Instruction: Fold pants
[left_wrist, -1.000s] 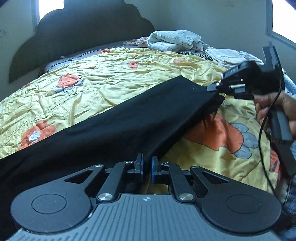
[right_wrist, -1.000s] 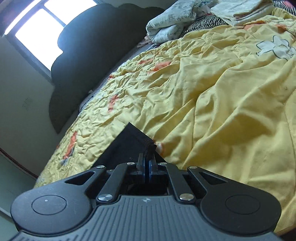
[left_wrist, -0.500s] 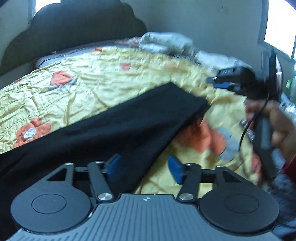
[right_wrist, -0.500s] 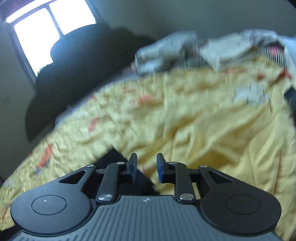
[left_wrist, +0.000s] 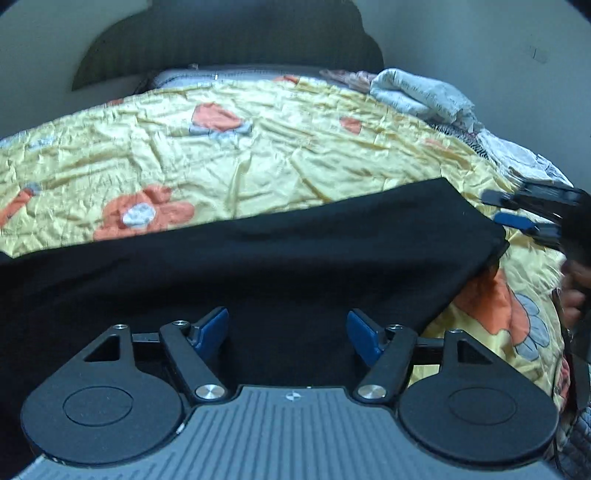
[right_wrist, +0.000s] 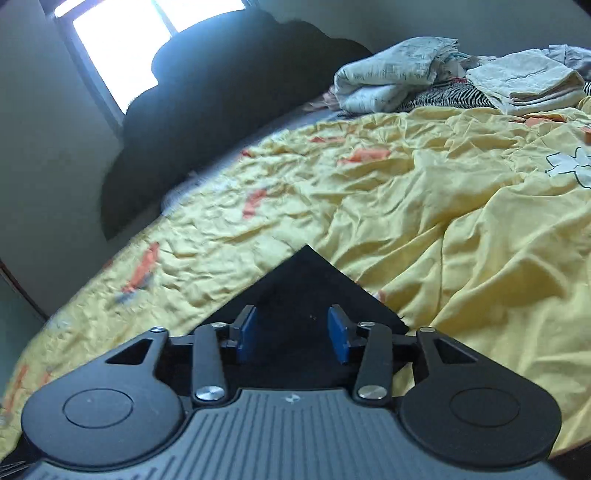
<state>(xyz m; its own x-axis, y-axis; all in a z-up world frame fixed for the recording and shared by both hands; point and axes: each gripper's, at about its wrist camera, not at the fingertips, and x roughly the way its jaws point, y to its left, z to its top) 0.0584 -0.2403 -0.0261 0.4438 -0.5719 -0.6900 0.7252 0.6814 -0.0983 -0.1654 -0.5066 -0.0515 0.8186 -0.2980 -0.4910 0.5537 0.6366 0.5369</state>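
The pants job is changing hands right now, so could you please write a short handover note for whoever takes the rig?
Left tool: open, jaws have just been opening, nothing gripped; it hovers over the near edge of the pants.
Right tool: open, jaws have just been opening, over the pants' far corner, not gripping it.
Pants: black, lying flat in a long band on the yellow bedspread.
Done: the pants are laid out and released.
Left: probably re-grip and fold the band across its length; how many folds are in already cannot be told.

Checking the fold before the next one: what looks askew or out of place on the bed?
Nothing stands out. The black pants lie flat in a straight band on the yellow quilt, its corner crisp. The clothes pile sits apart by the headboard.
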